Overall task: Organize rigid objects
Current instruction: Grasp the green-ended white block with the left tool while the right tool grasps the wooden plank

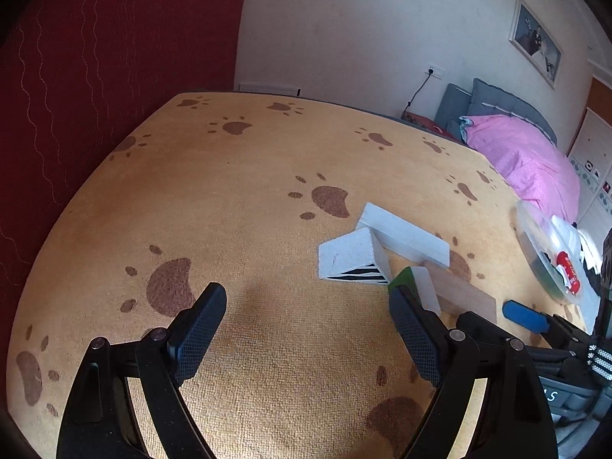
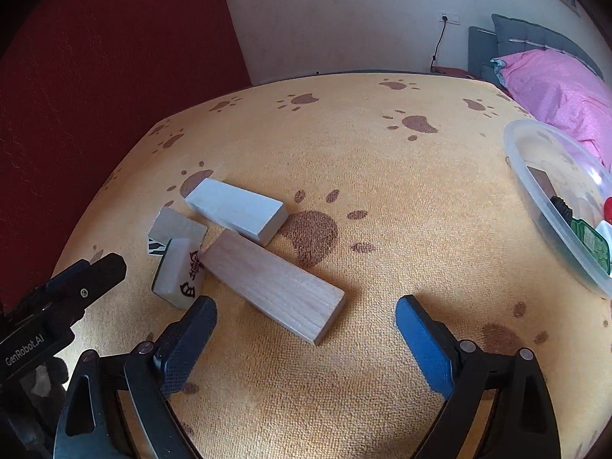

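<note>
Several blocks lie clustered on the orange paw-print cloth. A plain wooden block lies nearest my right gripper, which is open and empty just in front of it. A long white block lies behind it. A white wedge with black stripes and a mahjong tile with a green back sit to its left. In the left wrist view the wedge, white block, tile and wooden block lie ahead to the right. My left gripper is open and empty.
A clear plastic bowl holding small items stands at the table's right edge; it also shows in the left wrist view. A red curtain hangs at the left, and a bed with a pink quilt lies beyond the table.
</note>
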`<action>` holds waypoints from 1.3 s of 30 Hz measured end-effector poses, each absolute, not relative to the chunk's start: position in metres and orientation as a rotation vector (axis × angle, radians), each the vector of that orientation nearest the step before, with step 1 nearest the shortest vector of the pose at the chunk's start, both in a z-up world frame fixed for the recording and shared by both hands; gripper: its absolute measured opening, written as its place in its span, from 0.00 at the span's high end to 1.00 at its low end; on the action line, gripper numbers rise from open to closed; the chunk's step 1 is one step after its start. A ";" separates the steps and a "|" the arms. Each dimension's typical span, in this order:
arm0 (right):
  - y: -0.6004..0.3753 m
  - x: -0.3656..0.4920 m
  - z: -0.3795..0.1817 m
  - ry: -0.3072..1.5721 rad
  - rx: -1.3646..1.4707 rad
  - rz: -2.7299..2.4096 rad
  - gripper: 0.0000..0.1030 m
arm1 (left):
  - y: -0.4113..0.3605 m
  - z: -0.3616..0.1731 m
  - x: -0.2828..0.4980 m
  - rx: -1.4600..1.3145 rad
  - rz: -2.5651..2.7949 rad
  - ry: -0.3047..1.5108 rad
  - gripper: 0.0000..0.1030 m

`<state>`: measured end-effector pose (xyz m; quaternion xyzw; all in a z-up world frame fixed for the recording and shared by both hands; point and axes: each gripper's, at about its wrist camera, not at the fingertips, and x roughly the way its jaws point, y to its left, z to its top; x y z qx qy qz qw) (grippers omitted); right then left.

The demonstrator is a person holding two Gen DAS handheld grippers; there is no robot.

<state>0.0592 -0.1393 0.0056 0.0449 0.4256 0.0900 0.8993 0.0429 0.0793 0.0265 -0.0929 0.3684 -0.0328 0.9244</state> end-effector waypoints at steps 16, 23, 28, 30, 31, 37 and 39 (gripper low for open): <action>-0.116 0.084 0.005 0.879 0.041 0.193 0.05 | 0.081 0.027 0.037 -0.165 -0.025 0.735 0.15; -0.131 0.072 0.006 0.856 0.006 0.230 0.21 | 0.078 0.023 0.029 -0.164 -0.009 0.766 0.15; -0.143 0.063 0.007 0.844 -0.011 0.250 0.36 | 0.070 0.022 0.028 -0.162 -0.009 0.782 0.15; -0.149 0.062 0.008 0.843 -0.009 0.255 0.40 | 0.065 0.022 0.029 -0.154 -0.015 0.785 0.15; -0.152 0.062 0.008 0.841 -0.009 0.253 0.43 | 0.062 0.023 0.030 -0.148 -0.019 0.785 0.15; -0.176 0.066 0.007 0.839 0.036 0.210 0.45 | 0.041 0.023 0.035 -0.122 -0.062 0.794 0.15; -0.184 0.069 0.008 0.837 0.049 0.192 0.44 | 0.033 0.022 0.039 -0.114 -0.079 0.797 0.15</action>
